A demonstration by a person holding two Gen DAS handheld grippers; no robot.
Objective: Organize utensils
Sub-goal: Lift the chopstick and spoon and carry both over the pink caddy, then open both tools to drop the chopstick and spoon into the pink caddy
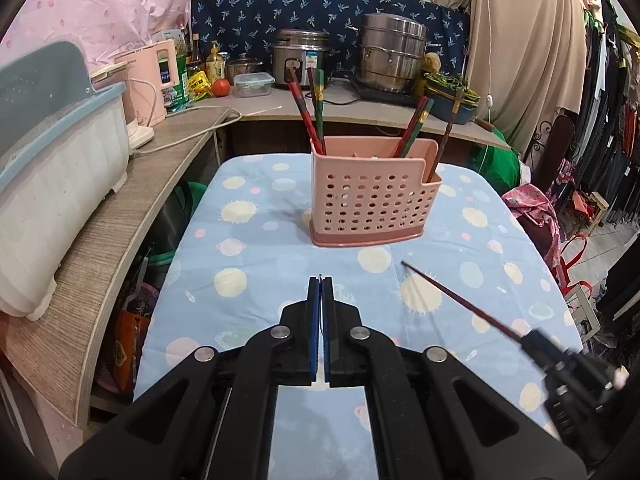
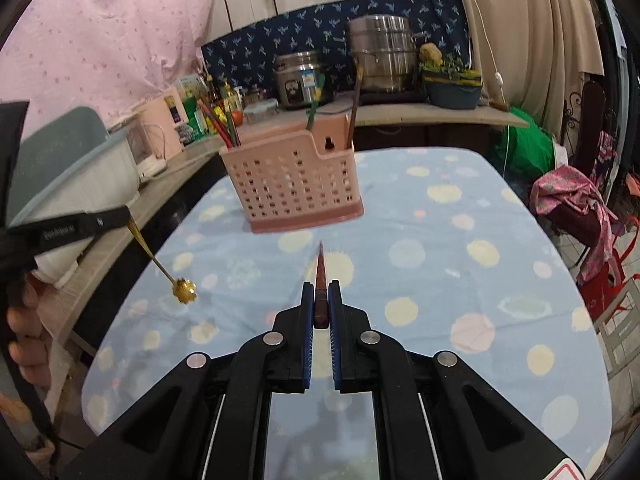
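We see the right gripper [image 2: 321,284] clamped on a dark chopstick [image 2: 321,276]; pink holder [image 2: 296,184] ahead. Left gripper [image 1: 320,280] pinches a gold spoon [image 2: 160,264].

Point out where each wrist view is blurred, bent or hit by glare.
Left wrist view: the right gripper and its chopstick smear at lower right; the counter edge bows from fisheye. Right wrist view: the pink holder is softly blurred, the gold utensil too; no strong glare in either.

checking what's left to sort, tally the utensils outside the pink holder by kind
dark red chopstick: 1, in the right hand-held gripper
gold utensil: 1, in the left hand-held gripper
total: 2
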